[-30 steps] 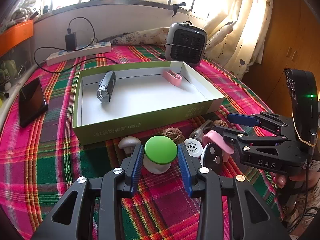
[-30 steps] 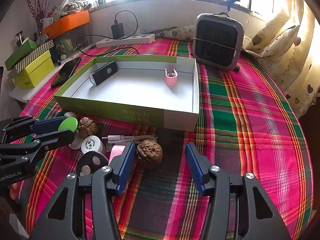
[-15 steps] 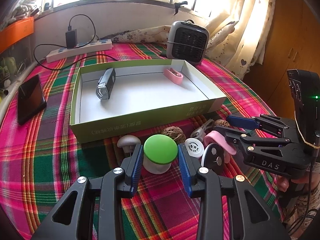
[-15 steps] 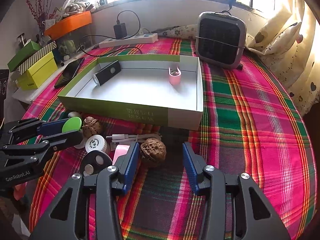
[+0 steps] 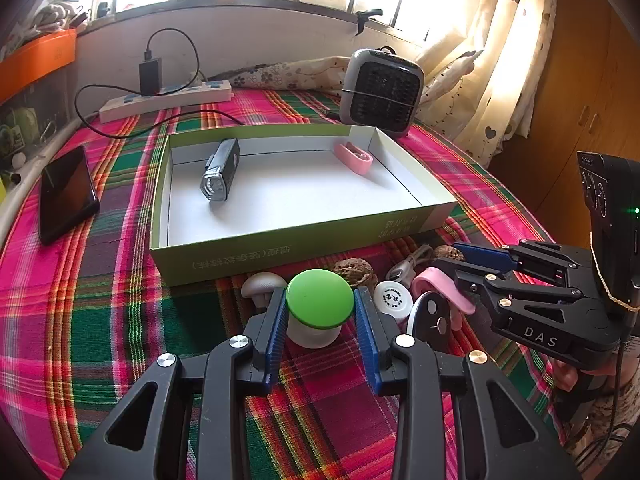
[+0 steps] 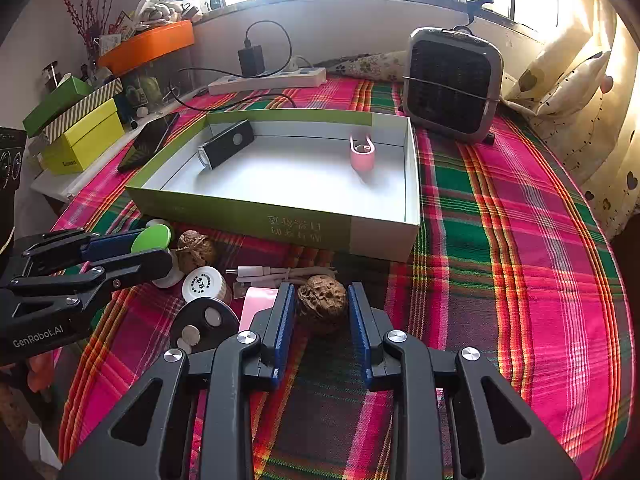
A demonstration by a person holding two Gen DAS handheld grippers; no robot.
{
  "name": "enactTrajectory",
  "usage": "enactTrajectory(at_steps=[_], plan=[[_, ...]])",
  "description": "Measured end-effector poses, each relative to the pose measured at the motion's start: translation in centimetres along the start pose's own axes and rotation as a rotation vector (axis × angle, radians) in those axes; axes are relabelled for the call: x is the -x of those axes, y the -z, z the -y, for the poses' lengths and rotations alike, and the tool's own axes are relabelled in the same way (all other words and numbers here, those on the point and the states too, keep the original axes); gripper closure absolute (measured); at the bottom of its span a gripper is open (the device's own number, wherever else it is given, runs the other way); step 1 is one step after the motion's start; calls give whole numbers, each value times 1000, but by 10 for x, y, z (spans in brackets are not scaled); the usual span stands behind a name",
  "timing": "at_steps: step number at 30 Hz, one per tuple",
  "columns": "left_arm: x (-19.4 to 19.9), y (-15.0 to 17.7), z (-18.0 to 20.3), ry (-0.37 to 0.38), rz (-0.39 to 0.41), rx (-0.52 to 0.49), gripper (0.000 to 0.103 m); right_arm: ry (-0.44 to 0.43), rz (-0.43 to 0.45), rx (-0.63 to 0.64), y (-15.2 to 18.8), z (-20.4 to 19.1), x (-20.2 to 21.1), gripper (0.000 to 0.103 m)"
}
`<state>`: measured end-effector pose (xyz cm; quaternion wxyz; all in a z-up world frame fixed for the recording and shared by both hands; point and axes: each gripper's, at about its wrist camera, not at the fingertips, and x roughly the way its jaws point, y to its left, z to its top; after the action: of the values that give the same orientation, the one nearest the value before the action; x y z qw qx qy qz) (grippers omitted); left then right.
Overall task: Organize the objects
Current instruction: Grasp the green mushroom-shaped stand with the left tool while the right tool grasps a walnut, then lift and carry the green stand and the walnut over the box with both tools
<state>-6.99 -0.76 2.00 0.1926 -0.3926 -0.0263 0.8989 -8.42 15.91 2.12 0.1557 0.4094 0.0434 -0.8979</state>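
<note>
My left gripper (image 5: 320, 312) is shut on a green-capped mushroom toy (image 5: 320, 298) standing on the plaid cloth. My right gripper (image 6: 322, 306) is shut on a walnut (image 6: 322, 300). A shallow green box (image 5: 280, 248) with a white inside lies just beyond; it holds a black bike light (image 5: 222, 168) and a pink clip (image 5: 354, 156). Beside the grippers lie a second walnut (image 5: 354, 272), a white mushroom (image 5: 262, 286), a white cap (image 5: 394, 296), a black disc (image 5: 432, 316), a pink piece (image 5: 436, 284) and a white cable (image 6: 280, 274).
A black phone (image 5: 66, 192) lies left of the box. A power strip (image 5: 164, 98) with charger and a grey heater (image 5: 382, 90) stand behind it. Coloured boxes (image 6: 80, 136) and an orange tray (image 6: 148, 44) sit at the far left. Curtains hang on the right.
Both grippers have closed: the left one's fingers now press the green cap, the right one's fingers have narrowed onto the walnut. Both have edged slightly forward.
</note>
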Motion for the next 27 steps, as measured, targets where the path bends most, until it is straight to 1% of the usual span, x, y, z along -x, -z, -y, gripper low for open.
enactTrajectory(at_steps=[16,27], plan=[[6,-1,-1,-19,12,-12,72,0,4,-6,0,1,2,75],[17,-8,0,-22,40,-9,72,-6,31,-10,-5,1,12,75]])
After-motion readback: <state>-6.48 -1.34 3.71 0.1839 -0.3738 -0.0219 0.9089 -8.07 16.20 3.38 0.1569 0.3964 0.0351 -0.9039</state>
